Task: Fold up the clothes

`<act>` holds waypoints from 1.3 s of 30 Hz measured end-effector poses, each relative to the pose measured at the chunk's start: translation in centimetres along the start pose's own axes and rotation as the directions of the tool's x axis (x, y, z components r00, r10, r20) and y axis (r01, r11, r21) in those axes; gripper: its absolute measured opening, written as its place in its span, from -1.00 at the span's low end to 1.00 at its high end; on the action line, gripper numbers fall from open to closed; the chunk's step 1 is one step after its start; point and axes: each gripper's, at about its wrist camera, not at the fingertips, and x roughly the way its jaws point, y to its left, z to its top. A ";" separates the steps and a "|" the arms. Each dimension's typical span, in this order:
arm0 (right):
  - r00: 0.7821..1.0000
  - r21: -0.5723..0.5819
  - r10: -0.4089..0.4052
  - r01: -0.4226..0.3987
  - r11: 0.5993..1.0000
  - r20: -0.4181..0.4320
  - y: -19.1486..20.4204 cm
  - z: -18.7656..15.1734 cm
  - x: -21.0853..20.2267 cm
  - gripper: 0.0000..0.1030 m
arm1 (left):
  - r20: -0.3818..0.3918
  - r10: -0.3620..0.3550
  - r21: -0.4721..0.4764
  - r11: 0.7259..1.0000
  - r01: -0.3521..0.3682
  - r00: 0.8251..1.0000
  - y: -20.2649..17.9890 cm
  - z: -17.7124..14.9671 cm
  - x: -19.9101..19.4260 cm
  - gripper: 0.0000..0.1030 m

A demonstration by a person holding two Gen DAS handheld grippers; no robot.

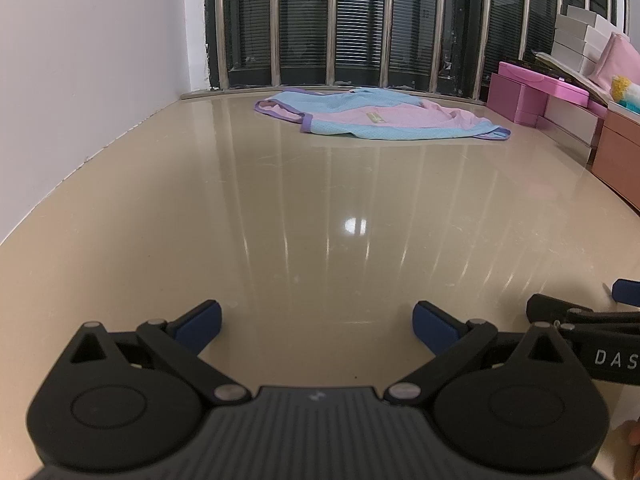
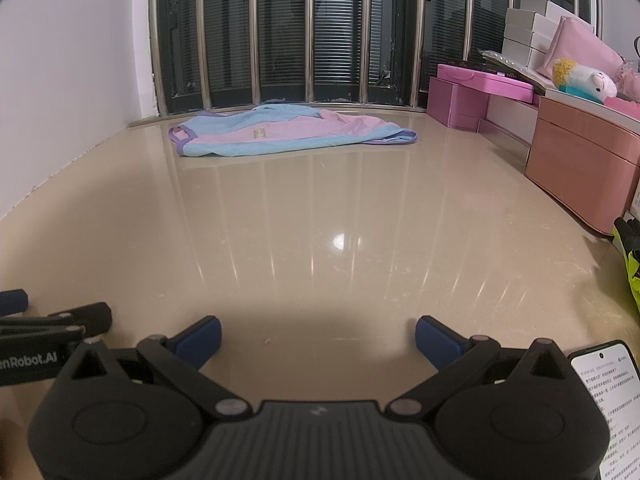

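Note:
A blue and pink garment with purple trim [image 1: 372, 117] lies spread flat on the glossy beige surface [image 1: 280, 208], far ahead near the barred window. In the right wrist view the same garment [image 2: 288, 133] lies at the far middle left. My left gripper [image 1: 316, 326] hovers over the near part of the surface, open, with nothing between its blue pads. My right gripper [image 2: 318, 340] stands open and empty beside it. Each gripper shows at the edge of the other's view: the right gripper [image 1: 624, 294] and the left gripper [image 2: 16, 304].
Pink boxes [image 2: 472, 92] and a salmon drawer unit [image 2: 584, 160] line the right side, with white boxes, a pink cushion and a plush toy [image 2: 584, 80] on top. A phone [image 2: 612, 396] and a yellow-green item [image 2: 634, 272] lie at the near right. A white wall [image 1: 80, 80] bounds the left.

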 end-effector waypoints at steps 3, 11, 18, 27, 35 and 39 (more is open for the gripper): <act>1.000 0.000 0.000 0.000 1.000 0.000 0.0 0.0 0.0 1.00 | 0.005 0.008 0.010 1.000 -0.008 1.000 -0.3 -0.2 0.0 0.99; 1.000 0.000 0.000 0.000 1.000 0.000 0.0 0.0 0.0 1.00 | -0.005 0.000 -0.004 1.000 0.000 1.000 -0.1 0.0 0.3 0.99; 1.000 0.000 -0.001 0.001 1.000 0.000 0.0 0.0 0.0 1.00 | 0.001 0.021 -0.015 1.000 -0.021 1.000 -0.9 -0.3 0.2 0.99; 1.000 0.000 -0.001 0.001 1.000 0.002 0.1 -0.2 0.0 1.00 | 0.013 -0.011 -0.004 1.000 0.012 1.000 -0.3 0.6 -0.5 0.64; 1.000 0.000 0.000 0.000 1.000 0.002 -0.1 -0.3 0.1 1.00 | 0.036 -0.035 -0.024 0.999 0.036 0.999 -0.2 11.0 1.4 0.47; 1.000 0.001 0.000 0.000 1.000 0.002 0.0 -0.4 0.1 1.00 | -0.020 -0.060 -0.075 0.995 0.058 0.998 0.0 16.8 8.8 0.52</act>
